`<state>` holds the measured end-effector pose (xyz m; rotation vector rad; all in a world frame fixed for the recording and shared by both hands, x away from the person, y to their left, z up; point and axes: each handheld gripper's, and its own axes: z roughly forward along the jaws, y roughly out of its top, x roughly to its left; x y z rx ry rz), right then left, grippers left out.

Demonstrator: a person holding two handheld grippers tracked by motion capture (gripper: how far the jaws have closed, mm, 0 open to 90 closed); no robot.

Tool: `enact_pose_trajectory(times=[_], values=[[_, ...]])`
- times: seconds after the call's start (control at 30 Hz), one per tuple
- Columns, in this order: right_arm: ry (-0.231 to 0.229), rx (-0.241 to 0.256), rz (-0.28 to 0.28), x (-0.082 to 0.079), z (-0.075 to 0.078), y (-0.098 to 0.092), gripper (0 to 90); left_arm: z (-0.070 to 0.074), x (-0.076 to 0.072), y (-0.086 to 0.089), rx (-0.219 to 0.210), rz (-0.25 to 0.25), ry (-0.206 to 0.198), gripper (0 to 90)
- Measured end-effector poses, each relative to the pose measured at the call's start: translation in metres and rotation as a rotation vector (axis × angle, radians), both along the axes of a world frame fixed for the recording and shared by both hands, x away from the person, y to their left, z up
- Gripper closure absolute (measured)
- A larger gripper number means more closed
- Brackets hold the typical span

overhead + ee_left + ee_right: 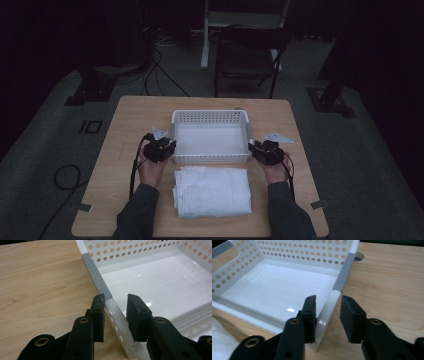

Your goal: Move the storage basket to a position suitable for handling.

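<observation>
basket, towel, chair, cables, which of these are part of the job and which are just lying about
Likely in the job, judging by the grippers:
- white basket, its side rims straddled
- left gripper, jaws open
- right gripper, jaws open
- folded white towel, possibly next

Just lying about:
- chair beyond the table
- cables on the floor

Two hand-held grippers at a white perforated plastic basket [210, 116]

Left gripper [171, 148] and right gripper [251, 148] flank the basket's near corners; a folded white cloth [212, 191] lies just before it.
</observation>
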<state>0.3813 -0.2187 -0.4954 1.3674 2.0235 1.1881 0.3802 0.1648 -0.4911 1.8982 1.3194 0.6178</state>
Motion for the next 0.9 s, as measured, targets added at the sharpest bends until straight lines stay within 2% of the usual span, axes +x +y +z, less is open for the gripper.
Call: enact_pose_trajectory(times=[0.13,0.33,0.47,0.67,0.9], values=[[0.008,-0.018,0.004,-0.002,-0.002,0.003,67.8,0.0,-0.002,0.0,0.003,-0.003,0.003,67.9],[0.013,-0.015,0.006,-0.005,-0.002,0.003,68.0,0.0,-0.004,0.0,-0.008,-0.004,0.002,68.0],[0.008,-0.015,0.022,-0.006,-0.001,0.001,66.9,0.0,-0.005,0.004,-0.032,-0.015,0.002,67.0],[-0.017,-0.015,0.016,-0.01,0.004,-0.002,57.0,0.01,-0.015,0.009,-0.038,-0.009,-0.034,53.4],[-0.026,-0.011,0.005,-0.018,0.01,-0.008,51.3,0.017,-0.032,0.012,-0.046,0.01,-0.05,45.7]])
